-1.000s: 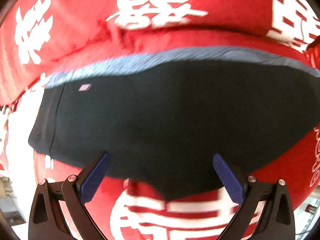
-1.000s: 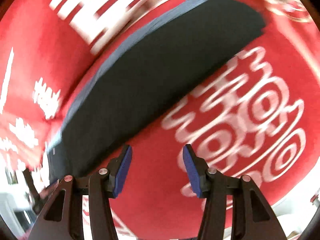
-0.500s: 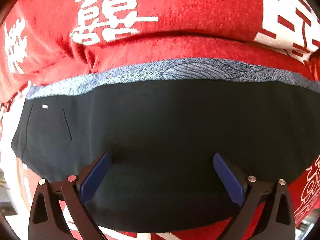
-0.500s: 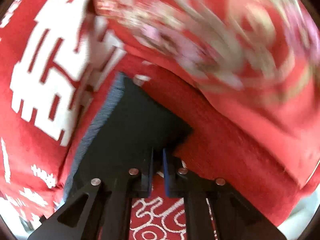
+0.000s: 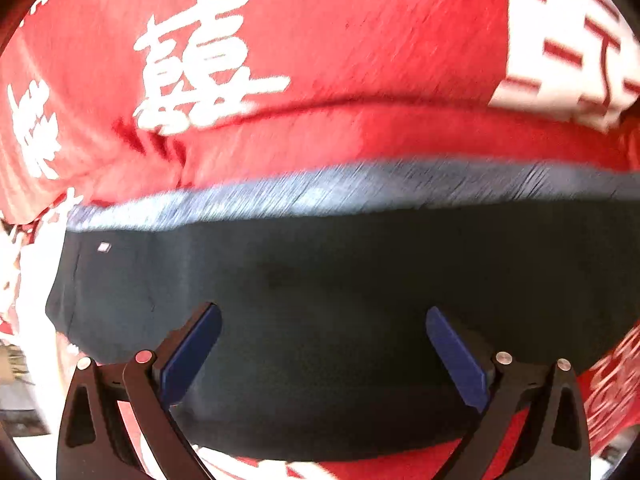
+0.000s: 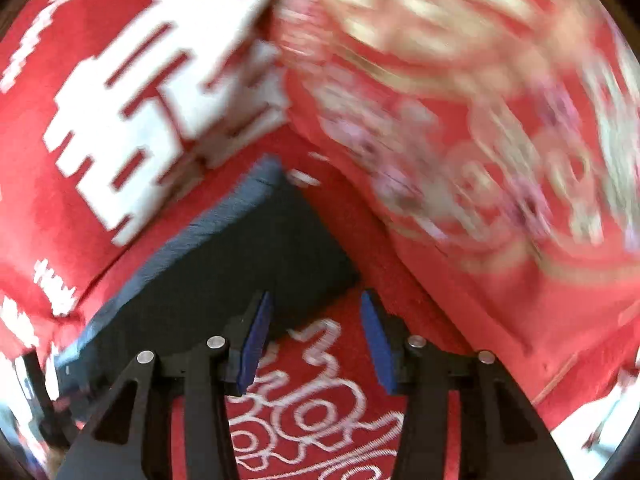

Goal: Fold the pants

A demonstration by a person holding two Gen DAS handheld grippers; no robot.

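The black pants [image 5: 340, 280] lie flat on a red blanket, with a grey-blue patterned waistband [image 5: 360, 188] along their far edge. My left gripper [image 5: 322, 344] is wide open and empty, its blue pads over the dark cloth. In the right wrist view the pants [image 6: 224, 280] show as a folded dark slab with a corner near my fingers. My right gripper [image 6: 316, 336] is open and empty, just beside that corner, over the red blanket.
The red blanket [image 5: 360, 40] with large white characters covers the whole surface. A bunched, raised fold of red patterned bedding [image 6: 480, 120] rises to the right of the pants. White swirl patterns [image 6: 312, 408] lie under my right gripper.
My right gripper was shut at the pants' corner half a second ago and is now open. My left gripper stayed open over the pants and shifted slightly.
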